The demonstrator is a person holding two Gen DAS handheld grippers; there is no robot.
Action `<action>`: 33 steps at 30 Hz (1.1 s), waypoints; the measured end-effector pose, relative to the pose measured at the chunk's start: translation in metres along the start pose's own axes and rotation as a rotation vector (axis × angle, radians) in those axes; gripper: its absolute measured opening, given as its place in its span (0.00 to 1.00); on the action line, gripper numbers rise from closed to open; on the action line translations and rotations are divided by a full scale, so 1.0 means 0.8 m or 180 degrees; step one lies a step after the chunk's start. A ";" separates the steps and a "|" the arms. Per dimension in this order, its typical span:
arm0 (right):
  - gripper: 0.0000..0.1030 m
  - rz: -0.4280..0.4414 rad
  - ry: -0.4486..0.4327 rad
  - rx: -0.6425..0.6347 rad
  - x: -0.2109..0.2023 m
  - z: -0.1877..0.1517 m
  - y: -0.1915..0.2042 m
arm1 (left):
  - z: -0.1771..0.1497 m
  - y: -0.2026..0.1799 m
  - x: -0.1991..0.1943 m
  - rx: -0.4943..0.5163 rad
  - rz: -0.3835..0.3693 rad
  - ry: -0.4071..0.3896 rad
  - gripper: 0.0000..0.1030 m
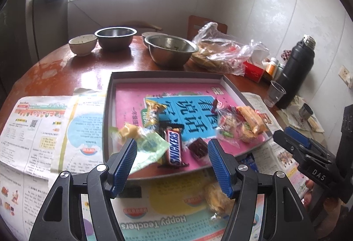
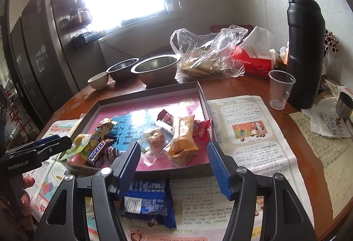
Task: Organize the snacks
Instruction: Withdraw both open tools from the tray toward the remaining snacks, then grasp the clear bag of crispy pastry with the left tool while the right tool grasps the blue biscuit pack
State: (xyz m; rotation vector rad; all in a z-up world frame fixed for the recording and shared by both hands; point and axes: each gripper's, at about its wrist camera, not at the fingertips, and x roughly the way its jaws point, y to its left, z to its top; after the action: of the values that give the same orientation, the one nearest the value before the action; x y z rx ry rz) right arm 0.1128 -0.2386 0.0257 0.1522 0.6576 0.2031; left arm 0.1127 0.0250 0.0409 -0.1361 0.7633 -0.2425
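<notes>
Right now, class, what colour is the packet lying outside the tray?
Blue packet, clearest in the right wrist view.

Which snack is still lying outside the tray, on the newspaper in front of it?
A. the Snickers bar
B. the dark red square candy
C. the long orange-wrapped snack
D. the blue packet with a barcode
D: the blue packet with a barcode lies on the newspaper in front of the tray, under the open right gripper, while the Snickers bar and the other listed snacks lie inside the tray.
</notes>
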 end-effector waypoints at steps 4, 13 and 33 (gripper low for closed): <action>0.61 0.0037 0.0052 -0.0012 -0.003 -0.008 0.002 | -0.007 -0.009 -0.002 0.0007 -0.0093 0.0072 0.67; 0.64 0.0097 0.0189 -0.0134 -0.008 -0.032 0.013 | -0.038 -0.033 0.011 0.0108 -0.0220 0.0378 0.67; 0.65 0.0128 0.0503 -0.0340 -0.006 -0.076 0.020 | -0.067 -0.062 0.059 0.0152 -0.0208 0.0818 0.67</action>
State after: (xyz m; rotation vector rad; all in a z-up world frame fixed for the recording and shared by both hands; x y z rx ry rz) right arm 0.0695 -0.2193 -0.0157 0.0469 0.7996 0.2903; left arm 0.1002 -0.0373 -0.0184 -0.0852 1.0085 -0.3444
